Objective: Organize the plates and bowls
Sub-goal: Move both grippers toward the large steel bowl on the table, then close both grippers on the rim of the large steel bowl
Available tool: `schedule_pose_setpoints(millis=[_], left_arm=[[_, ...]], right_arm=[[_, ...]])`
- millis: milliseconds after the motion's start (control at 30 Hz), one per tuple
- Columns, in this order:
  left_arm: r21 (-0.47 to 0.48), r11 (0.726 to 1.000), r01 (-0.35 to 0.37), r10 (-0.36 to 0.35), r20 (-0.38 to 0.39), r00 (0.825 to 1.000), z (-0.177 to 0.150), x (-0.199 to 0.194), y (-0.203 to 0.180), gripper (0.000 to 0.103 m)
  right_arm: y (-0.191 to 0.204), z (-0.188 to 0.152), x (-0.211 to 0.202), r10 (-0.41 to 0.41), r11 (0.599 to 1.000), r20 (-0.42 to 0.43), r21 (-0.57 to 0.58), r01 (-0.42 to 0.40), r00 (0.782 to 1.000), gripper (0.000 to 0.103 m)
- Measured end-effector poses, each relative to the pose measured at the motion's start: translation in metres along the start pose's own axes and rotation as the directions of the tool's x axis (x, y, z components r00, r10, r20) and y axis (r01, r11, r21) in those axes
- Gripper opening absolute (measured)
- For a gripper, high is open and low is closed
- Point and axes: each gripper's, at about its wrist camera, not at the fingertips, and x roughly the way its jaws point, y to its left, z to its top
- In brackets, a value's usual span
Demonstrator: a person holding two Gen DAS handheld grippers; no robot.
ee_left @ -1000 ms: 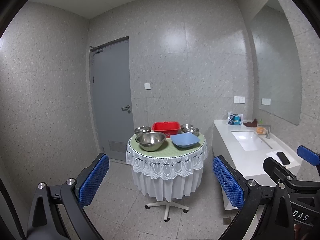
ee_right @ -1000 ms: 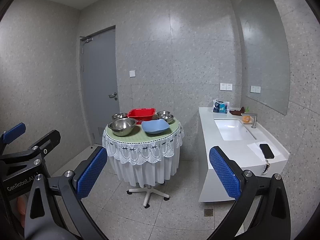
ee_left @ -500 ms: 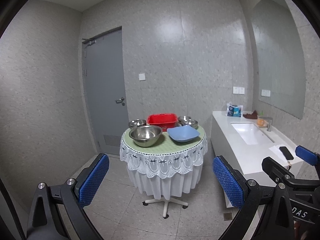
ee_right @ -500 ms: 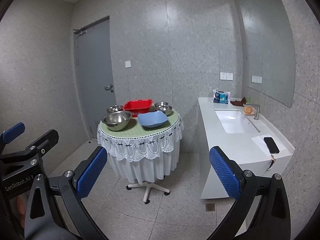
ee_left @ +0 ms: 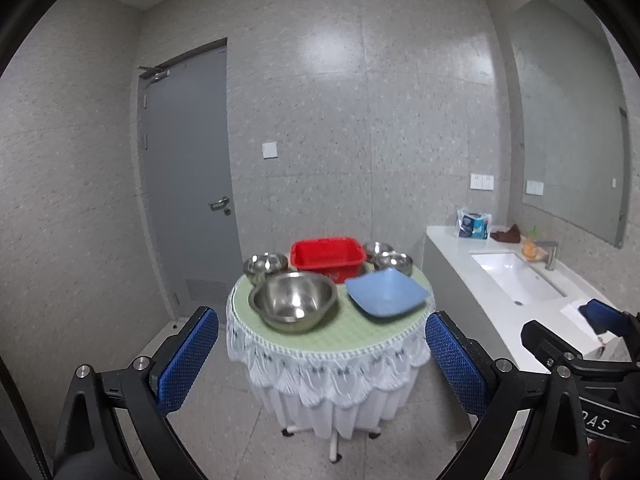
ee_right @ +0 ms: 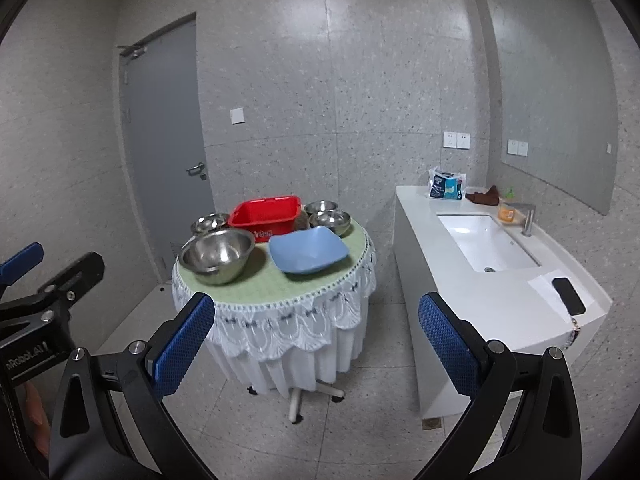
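Observation:
A round table (ee_left: 320,340) (ee_right: 264,286) with a green top and white lace skirt holds a large steel bowl (ee_left: 294,300) (ee_right: 218,254), a blue square plate (ee_left: 386,292) (ee_right: 307,250), a red tub (ee_left: 328,256) (ee_right: 266,214), one small steel bowl on the left (ee_left: 265,266) (ee_right: 209,223) and two on the right (ee_left: 394,262) (ee_right: 330,220). My left gripper (ee_left: 322,356) and right gripper (ee_right: 316,346) are both open and empty, short of the table's near edge.
A white counter with a sink (ee_left: 516,276) (ee_right: 486,242) stands to the right, with a phone (ee_right: 568,296), a tissue pack (ee_right: 446,188) and a faucet on it. A grey door (ee_left: 188,184) is behind on the left. The floor is tiled.
Both grippers have moved closer to the table, which now looks larger in both views. Both stay open.

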Motion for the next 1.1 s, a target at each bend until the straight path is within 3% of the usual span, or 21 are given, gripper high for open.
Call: schedule_pose_setpoints(millis=[133, 433, 700, 867, 1100], left_arm=[[-0.007, 1.0, 0.004, -0.004, -0.008, 1.0, 0.015, 0.052, 0.031, 0.102], [-0.058, 0.997, -0.042, 0.033, -0.15, 0.988, 0.036, 0.181, 0.097, 0.102], [-0.063, 0.989, -0.138, 0.111, -0.314, 0.943, 0.044, 0.326, 0.128, 0.102], [-0.068, 0.984, -0.166, 0.123, -0.419, 0.899, 0.052, 0.422, 0.136, 0.102], [-0.054, 0.981, -0.184, 0.13, -0.519, 0.845, 0.041, 0.514, 0.159, 0.101]], right_arm=[[0.024, 0.017, 0.036, 0.0, 1.0, -0.008, 0.013, 0.0, 1.0, 0.103], [0.075, 0.033, 0.144, 0.052, 0.998, -0.122, -0.026, -0.055, 0.991, 0.103], [0.111, 0.021, 0.278, 0.154, 0.985, -0.299, -0.024, -0.169, 0.942, 0.103], [0.125, 0.019, 0.36, 0.163, 0.984, -0.406, 0.001, -0.178, 0.899, 0.103], [0.135, 0.01, 0.428, 0.138, 0.989, -0.513, 0.029, -0.143, 0.847, 0.103]])
